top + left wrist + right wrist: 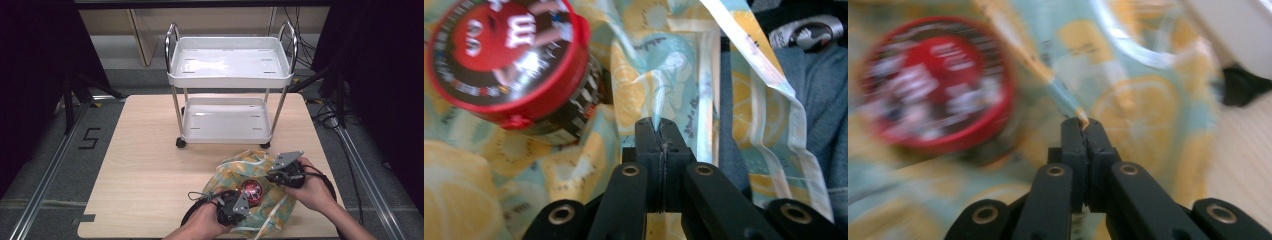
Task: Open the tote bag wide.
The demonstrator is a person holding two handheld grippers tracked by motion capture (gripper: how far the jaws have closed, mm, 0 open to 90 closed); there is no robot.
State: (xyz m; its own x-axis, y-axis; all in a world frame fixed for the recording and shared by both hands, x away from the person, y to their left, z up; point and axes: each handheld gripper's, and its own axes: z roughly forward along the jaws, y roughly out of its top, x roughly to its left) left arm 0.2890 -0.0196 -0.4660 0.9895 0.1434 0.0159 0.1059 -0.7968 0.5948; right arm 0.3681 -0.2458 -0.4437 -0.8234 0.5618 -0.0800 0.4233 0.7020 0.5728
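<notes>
A lemon-print bag of yellow and pale blue lies on the wooden table near its front right. Inside it rests a jar with a red lid, also seen as the red lid and blurred red lid. My left gripper is at the bag's near rim, its jaws shut on a fold of the bag's edge. My right gripper is at the bag's right rim, shut on the bag's edge.
A white two-shelf cart on wheels stands on the far middle of the table, just behind the bag. One black cart wheel sits close beside the bag. Cables trail from both grippers.
</notes>
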